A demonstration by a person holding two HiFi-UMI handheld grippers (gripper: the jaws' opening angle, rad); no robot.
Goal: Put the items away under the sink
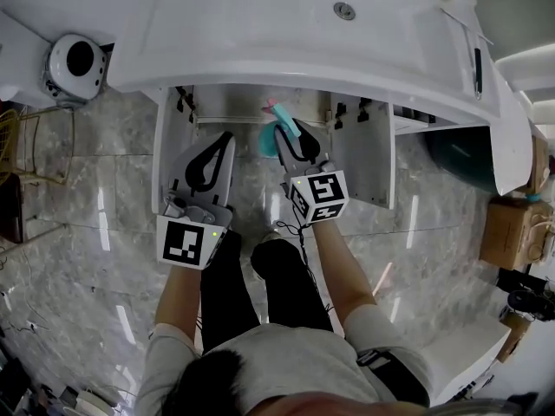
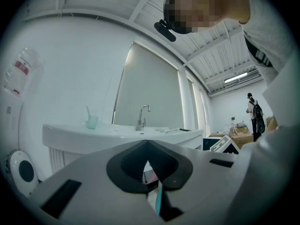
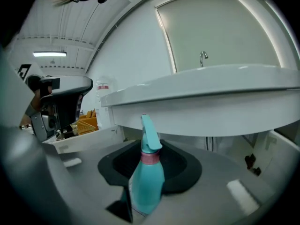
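Your right tongs point(image 3: 149, 150) are clamped on the bottle point(image 3: 147, 184), with black rubbery pads point(image 3: 180, 168) pressed to both sides of its smooth teal plastic body. The bottle stands upright in the grip and is narrow at the neck. It has a pink collar there and a curved, beak-shaped teal trigger head on top. You hold it at the mouth of the cabinet point(image 1: 243, 104) under the basin point(image 1: 260, 42), between the two flat white doors point(image 1: 170, 146), which both stand wide open.

Your left tongs point(image 1: 226, 139) are closed on nothing. Their curved black pads meet at the tips and leave a loop-shaped gap behind. They sit just left of the bottle, also in front of the opening.

The basin is glossy white and moulded, with a rounded front edge. A chrome tap point(image 2: 143, 115) arches over it, and a pale, see-through cup point(image 2: 92, 122) stands on its top nearer the left end. The floor point(image 1: 87, 232) is polished grey marble-patterned tile that mirrors the ceiling lights.
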